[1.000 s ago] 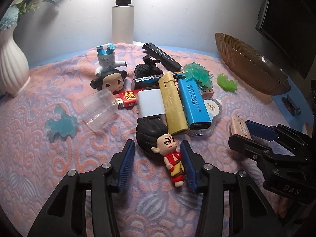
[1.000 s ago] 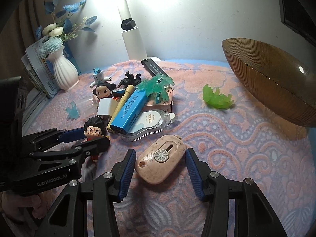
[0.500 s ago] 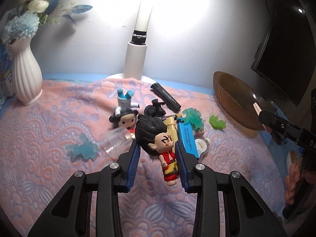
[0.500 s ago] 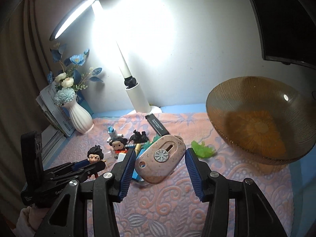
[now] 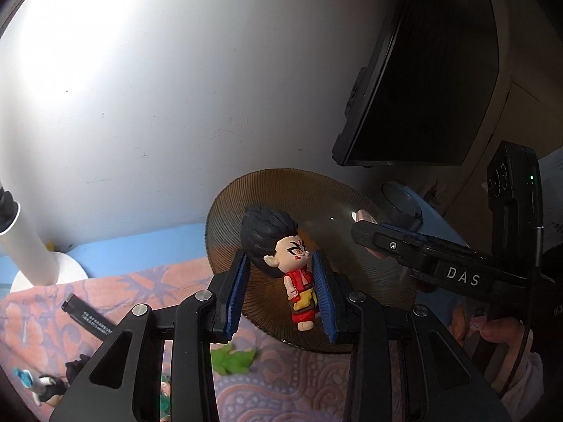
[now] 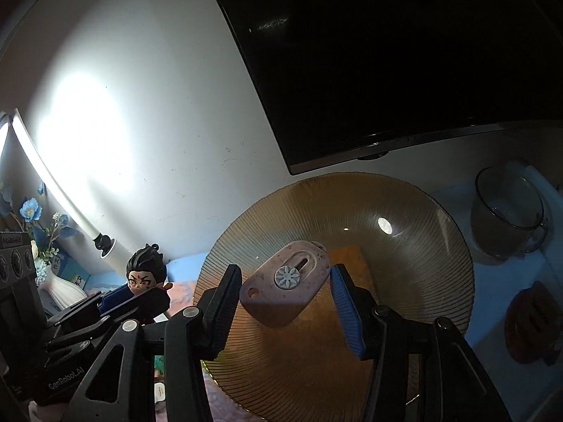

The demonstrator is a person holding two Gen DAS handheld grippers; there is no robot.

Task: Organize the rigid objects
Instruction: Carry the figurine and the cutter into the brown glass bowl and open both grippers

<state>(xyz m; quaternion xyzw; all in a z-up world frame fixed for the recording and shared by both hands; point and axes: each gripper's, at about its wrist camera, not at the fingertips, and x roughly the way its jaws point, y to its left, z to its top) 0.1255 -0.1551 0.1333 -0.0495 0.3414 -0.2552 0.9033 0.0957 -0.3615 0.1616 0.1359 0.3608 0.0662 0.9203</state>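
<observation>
The left gripper (image 5: 281, 292) was seen raised in front of the bowl (image 5: 316, 190). A figurine (image 5: 281, 256) with black hair and red clothes was pinched between its blue pads (image 5: 236, 292), head up and tilted slightly. Per the jaw reading, the left jaws were opening slightly, yet the figurine was seen held between the pads, clear of the cloth (image 5: 292, 387).

The right gripper (image 6: 285, 297) was held over the amber ribbed bowl. A pink oval case (image 6: 286, 290) with a white flower dial was gripped between its pads, slanted, above the bowl's inside. Whether the case touched the bowl could not be told.

On the patterned cloth below, a black bar (image 5: 88, 320) and a green piece (image 5: 234, 360) were noted, the green piece just beside the bowl's rim. A white lamp base (image 5: 49, 274) stood at the back left. A dark screen (image 6: 387, 52) was mounted on the wall behind the bowl. A glass cup (image 6: 508, 216) stood right of the bowl.
</observation>
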